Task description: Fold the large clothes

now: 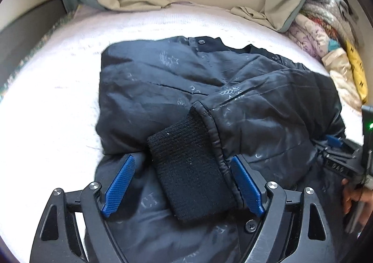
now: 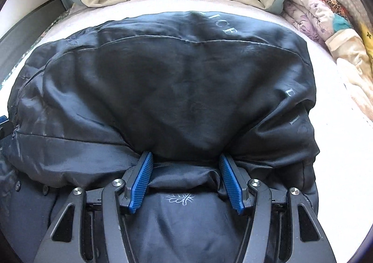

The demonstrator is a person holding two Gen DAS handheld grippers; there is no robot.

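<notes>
In the left wrist view, the left tongs (image 1: 181,183) stand wide open around the black cuff (image 1: 191,169) without pinching it; the sleeve lies slanting across the dark jacket (image 1: 149,90) on the white bed (image 1: 58,99). In the right wrist view, the right tongs (image 2: 186,179) are half open with a bunched jacket fold between them; I cannot tell if they squeeze it. The sleeve-folding step looks finished, so next fold the body over.

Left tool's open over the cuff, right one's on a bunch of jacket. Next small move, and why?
Probably lift the left tool clear of the cuff. Its pads stand wide on either side of the knit without pressing it, and the sleeve already lies across the jacket, so that fold looks placed. The right tool has jacket fabric bunched between its pads, likely ready for the following fold.
</notes>
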